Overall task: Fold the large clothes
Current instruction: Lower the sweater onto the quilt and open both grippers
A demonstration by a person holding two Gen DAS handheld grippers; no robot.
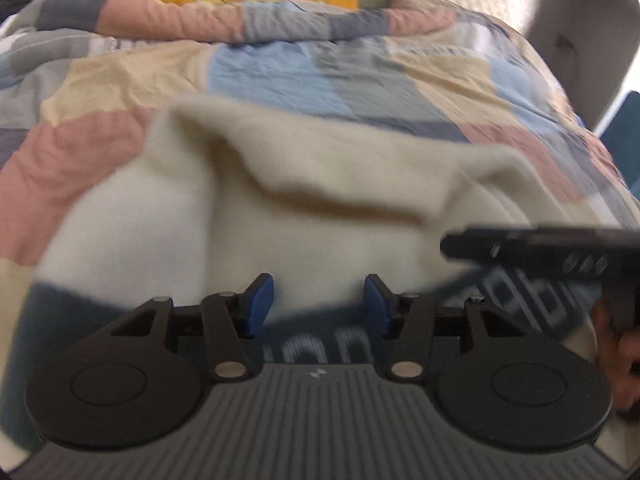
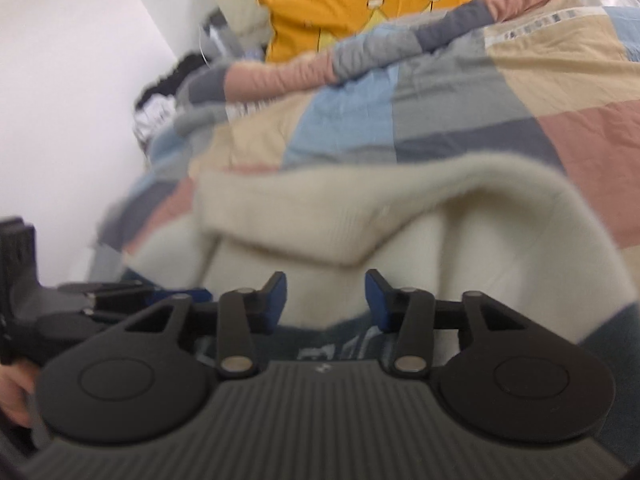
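Observation:
A cream knitted garment point(image 1: 280, 208) with a dark blue band and pale lettering point(image 1: 328, 348) lies rumpled on a patchwork quilt point(image 1: 280, 76); its upper part is folded over in a thick flap. My left gripper point(image 1: 320, 300) hovers over the near edge of the garment, its blue pads point(image 1: 260, 304) apart with nothing pinched between them. The right gripper point(image 1: 540, 244) reaches in from the right edge, blurred. In the right wrist view the same garment point(image 2: 400, 216) fills the middle, and my right gripper point(image 2: 326, 300) is open above its blue band point(image 2: 332, 344). The left gripper point(image 2: 120, 296) shows at the left.
An orange cushion point(image 2: 352, 12) with a crown design lies at the head of the bed, behind a bunched ridge of quilt point(image 2: 320, 64). A white wall point(image 2: 72, 80) runs along the left in the right wrist view. A pale chair back point(image 1: 580, 40) stands at the right. A hand point(image 1: 616, 360) grips the right tool.

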